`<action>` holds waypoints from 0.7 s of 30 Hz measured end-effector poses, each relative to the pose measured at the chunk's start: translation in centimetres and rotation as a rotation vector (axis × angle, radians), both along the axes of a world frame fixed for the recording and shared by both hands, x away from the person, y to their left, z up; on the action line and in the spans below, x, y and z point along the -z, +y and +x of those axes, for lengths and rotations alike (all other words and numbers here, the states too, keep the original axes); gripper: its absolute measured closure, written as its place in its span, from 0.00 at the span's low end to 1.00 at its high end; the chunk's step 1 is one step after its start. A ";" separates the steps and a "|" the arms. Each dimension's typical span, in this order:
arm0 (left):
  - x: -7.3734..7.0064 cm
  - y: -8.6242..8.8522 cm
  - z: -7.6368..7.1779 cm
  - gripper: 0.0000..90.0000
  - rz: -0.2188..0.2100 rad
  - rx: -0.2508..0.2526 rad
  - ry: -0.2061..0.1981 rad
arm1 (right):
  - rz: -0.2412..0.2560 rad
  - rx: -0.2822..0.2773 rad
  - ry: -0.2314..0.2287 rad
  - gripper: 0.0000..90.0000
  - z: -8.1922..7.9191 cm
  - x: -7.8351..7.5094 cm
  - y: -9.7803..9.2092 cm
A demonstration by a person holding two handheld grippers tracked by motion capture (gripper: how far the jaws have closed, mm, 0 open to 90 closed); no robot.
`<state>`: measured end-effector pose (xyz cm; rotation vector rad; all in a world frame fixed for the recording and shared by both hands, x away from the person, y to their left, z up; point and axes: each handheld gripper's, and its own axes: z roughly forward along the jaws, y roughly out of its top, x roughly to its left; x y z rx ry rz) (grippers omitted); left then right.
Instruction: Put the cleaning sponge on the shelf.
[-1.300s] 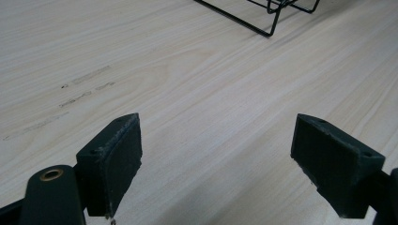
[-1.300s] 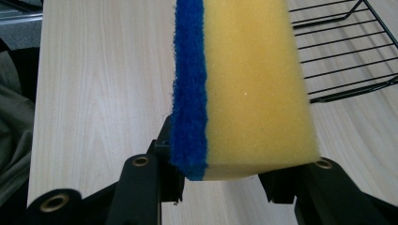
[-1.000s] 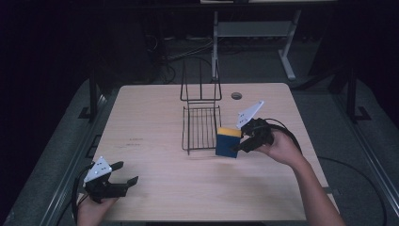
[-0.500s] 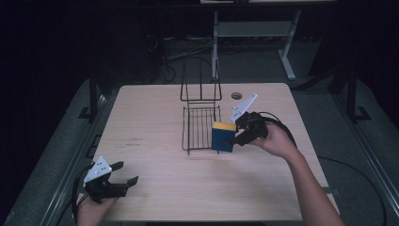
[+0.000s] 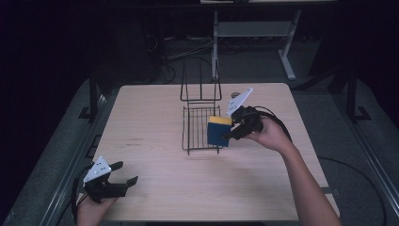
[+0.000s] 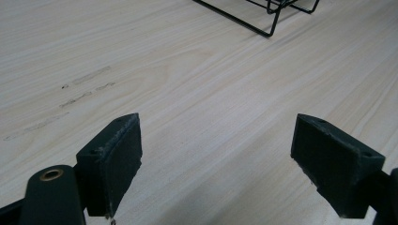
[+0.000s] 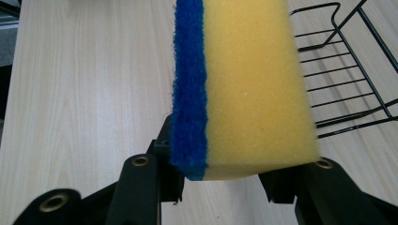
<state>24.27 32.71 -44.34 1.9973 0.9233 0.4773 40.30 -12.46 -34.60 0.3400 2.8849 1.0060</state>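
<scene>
No brand, label or readable writing shows on anything here; the only marks are a few faint grey smudges on the tabletop (image 5: 155,188), left of the rack (image 5: 201,127). Your right gripper (image 5: 227,136) is clamped on the sponge (image 5: 218,131), one jaw against each broad face. The sponge is a thick yellow foam block with a thin blue scouring layer down one face; in the right gripper view the sponge (image 7: 244,84) stands on end, blue layer to the left, its foam finely pored and its edges clean. In the high view it hangs at the rack's near right corner, over the edge of the low wire tray, and whether it touches the wires cannot be told. The rack is thin black wire, a flat grid tray with a taller upright frame at its far end. Your left gripper (image 5: 123,181) sits well to the near left of the rack, by the tabletop's near edge, its jaws wide apart with nothing between them; in its own view the pads (image 6: 112,164) frame bare pale wood.
</scene>
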 end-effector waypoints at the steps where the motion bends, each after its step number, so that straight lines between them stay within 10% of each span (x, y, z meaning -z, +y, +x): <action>1: 0.0 0.0 0.0 0.18 -0.002 0.000 0.000 | 0.001 -0.001 0.000 0.63 0.1 0.0 0.1; 21: 0.0 0.1 0.0 0.18 -0.005 0.000 -0.001 | 0.008 0.005 0.013 0.62 2.6 0.8 1.1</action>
